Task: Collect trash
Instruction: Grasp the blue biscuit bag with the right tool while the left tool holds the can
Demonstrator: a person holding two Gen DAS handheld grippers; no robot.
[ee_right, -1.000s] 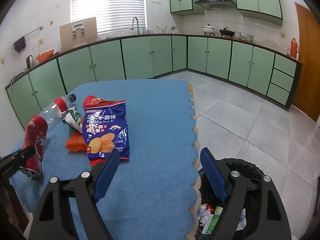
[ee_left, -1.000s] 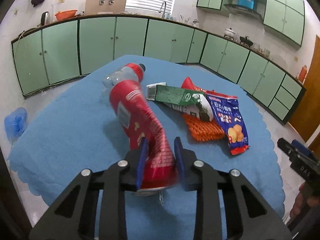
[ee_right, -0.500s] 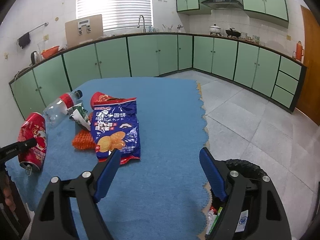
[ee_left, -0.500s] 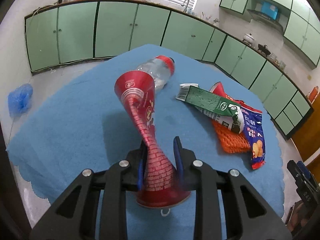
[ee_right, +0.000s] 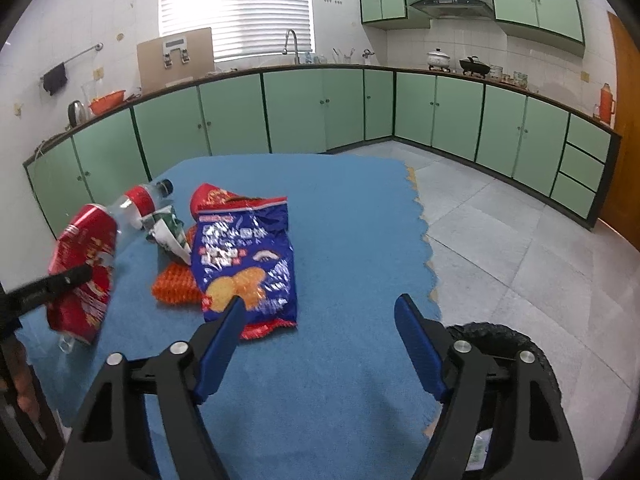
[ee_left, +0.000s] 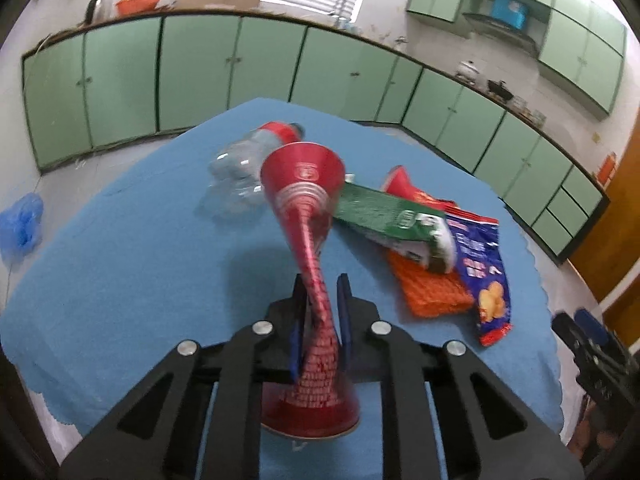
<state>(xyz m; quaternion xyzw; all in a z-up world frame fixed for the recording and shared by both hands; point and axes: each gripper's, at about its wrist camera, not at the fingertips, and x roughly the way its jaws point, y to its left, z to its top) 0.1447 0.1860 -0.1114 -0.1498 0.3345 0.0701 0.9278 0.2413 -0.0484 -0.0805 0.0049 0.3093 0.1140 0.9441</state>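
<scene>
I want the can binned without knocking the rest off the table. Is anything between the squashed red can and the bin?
Yes. The left gripper pinches the can at the table's left end; the bin sits on the floor past the right edge. Between them lie the blue chip bag and the open right gripper.
</scene>
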